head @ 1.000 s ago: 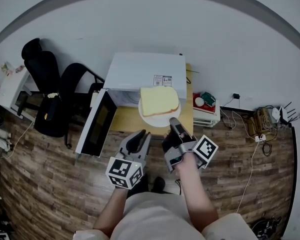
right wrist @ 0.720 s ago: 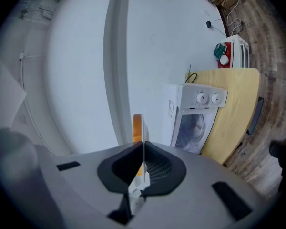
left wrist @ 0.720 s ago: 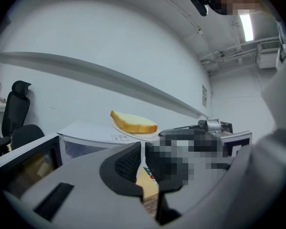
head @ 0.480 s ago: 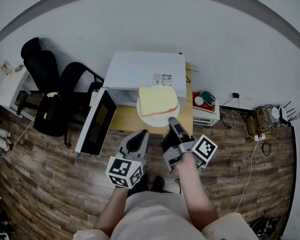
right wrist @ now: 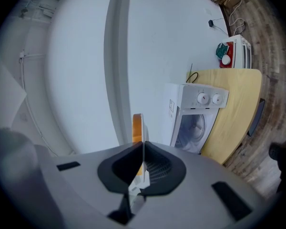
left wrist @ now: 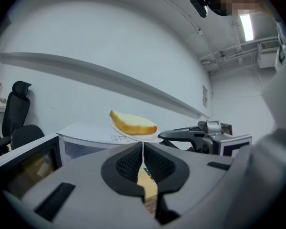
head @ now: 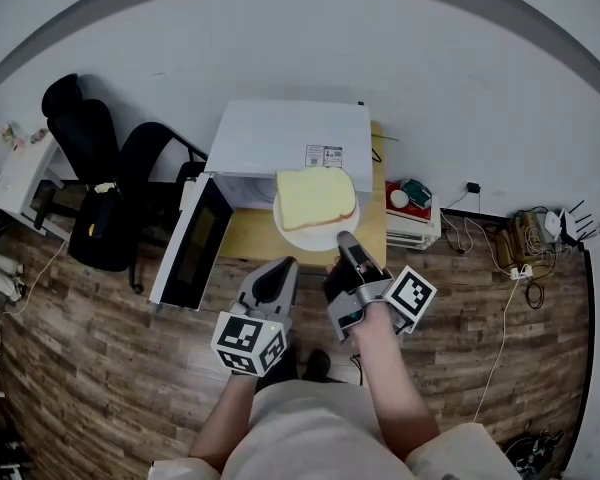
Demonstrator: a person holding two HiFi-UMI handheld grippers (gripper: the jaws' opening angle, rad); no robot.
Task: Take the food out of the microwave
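Okay, bread (head: 317,196) slice lies flat on a white plate (head: 298,236), out of the microwave (head: 280,138) and held up in the air in front of its open cavity, over the far right part of the tabletop (head: 250,243). In the head view the plate overlaps the microwave's front edge. In the left gripper view it sits higher than the microwave top, not touching it.

Right gripper (head: 346,243): jaws clamped narrow on the plate's near rim, the bread just beyond the tips. In the right gripper view the plate runs edge-on straight out from between the jaws, with the bread's orange crust on one face of it. That gripper reaches in level from the near side.

Left gripper (head: 280,268): jaws pressed together, nothing between them. It hovers just left of the right gripper, below and near the plate but apart from it. Its tips point toward the tabletop's near edge and the microwave front.

Microwave is white, with two knobs on its right panel. Its door (head: 192,248) is swung fully open to the left, past the tabletop edge. The tabletop is light wood and bare in front of the cavity.

Around it: black chairs (head: 90,158) to the left, and a white box (head: 412,230) with red and green items on top to the right of the tabletop. Wood floor (head: 100,368), cables along the wall at right, white wall behind.
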